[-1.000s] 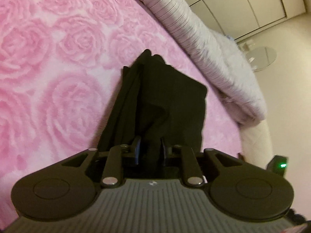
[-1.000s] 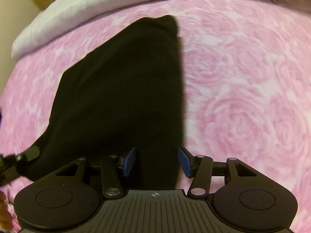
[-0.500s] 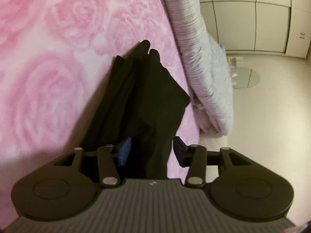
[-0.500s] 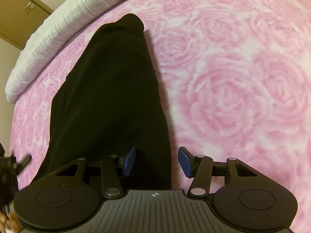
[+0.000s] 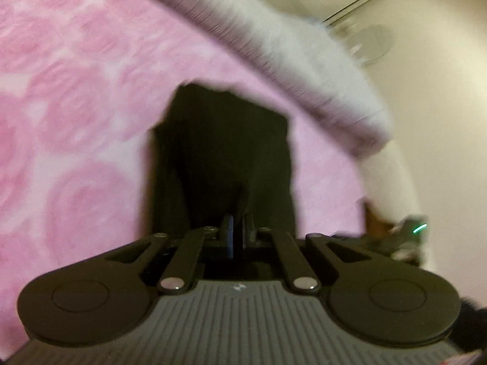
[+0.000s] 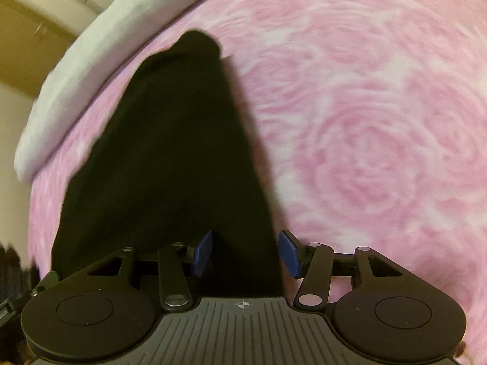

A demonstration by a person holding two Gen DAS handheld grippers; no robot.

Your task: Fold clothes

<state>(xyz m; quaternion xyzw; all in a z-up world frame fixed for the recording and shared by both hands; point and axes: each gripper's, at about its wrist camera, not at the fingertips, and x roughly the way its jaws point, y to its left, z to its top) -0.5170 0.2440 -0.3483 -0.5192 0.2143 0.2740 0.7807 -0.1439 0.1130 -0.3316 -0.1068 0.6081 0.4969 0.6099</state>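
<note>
A black garment (image 5: 225, 152) lies folded lengthwise on a pink rose-patterned bed cover (image 5: 70, 115). My left gripper (image 5: 236, 228) is shut on the garment's near edge; the cloth runs up from between the pads. In the right wrist view the same garment (image 6: 170, 158) stretches away as a long dark strip. My right gripper (image 6: 245, 251) is open, its blue pads (image 6: 203, 252) straddling the garment's near end without pinching it.
A white quilted duvet (image 5: 298, 70) is bunched along the bed's far edge, also in the right wrist view (image 6: 100, 51). Beyond it are beige floor and closet doors (image 5: 411, 9). The other gripper with a green light (image 5: 411, 231) shows at right.
My left gripper closed from open onto the garment's near edge. The view swung and blurred with motion. My right gripper stayed open over the garment's end.
</note>
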